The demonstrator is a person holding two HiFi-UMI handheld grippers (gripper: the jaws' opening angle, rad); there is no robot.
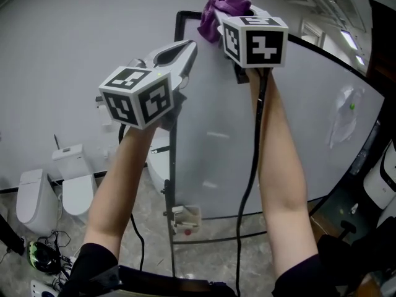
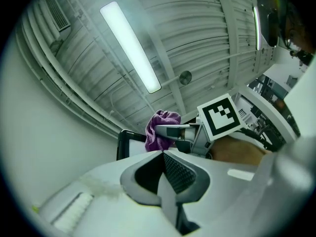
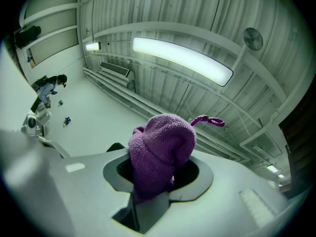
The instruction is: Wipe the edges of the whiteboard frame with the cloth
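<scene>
Head view, both arms raised before an upright whiteboard [image 1: 278, 135] with a black frame [image 1: 174, 166]. The right gripper [image 1: 218, 18] reaches the top of the board, its jaws pinching a purple cloth [image 1: 226, 4]. The cloth bunches at the frame's top edge, just right of the top-left corner; whether it presses on the edge cannot be told. A black cable [image 1: 247, 184] hangs from this gripper along the right forearm.

Right gripper view: right gripper [image 3: 148, 194] with the cloth [image 3: 160, 157] clamped low between the jaws, the bulk standing up above them and a thin loop sticking out at upper right. A long ceiling lamp [image 3: 182, 58] lies beyond.

The left gripper [image 1: 189, 48] is held lower and to the left, its tip just beside the frame's left post near the corner, apart from the cloth.

Left gripper view: left gripper [image 2: 163, 156] with jaws pressed together, nothing between them. Beyond them show the frame corner [image 2: 123, 139], the cloth [image 2: 160, 130] just beside it, and the right gripper's marker cube [image 2: 221, 116].

Lower left of the head view: two white toilets [image 1: 77, 184] on the floor by the wall
</scene>
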